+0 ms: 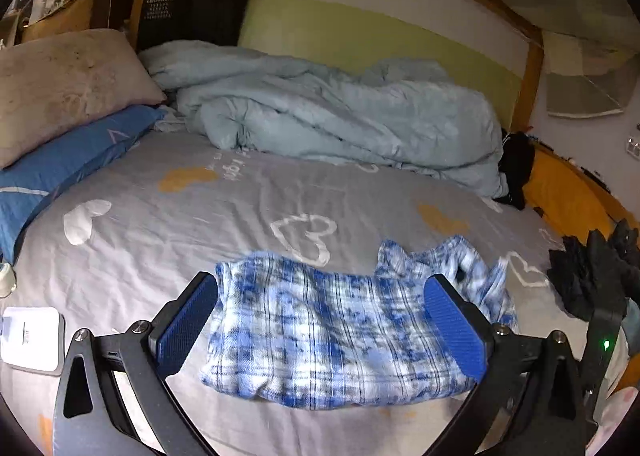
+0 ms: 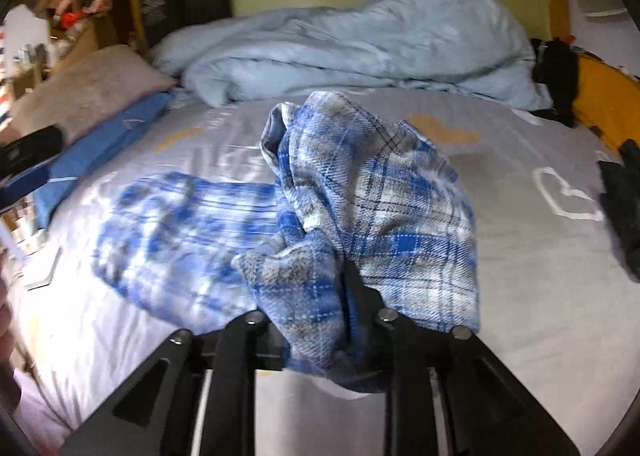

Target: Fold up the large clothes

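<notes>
A blue and white plaid garment lies partly folded on the grey heart-print bed sheet. My left gripper is open, its blue pads on either side of the folded part, not touching it. My right gripper is shut on a bunched end of the same garment and holds it lifted above the sheet. The flat folded part lies to its left. The right gripper's fingertips are hidden by cloth.
A crumpled light blue duvet lies along the far side. A beige pillow and a blue pillow are at left. Dark clothes lie at the right edge. A white box sits at front left.
</notes>
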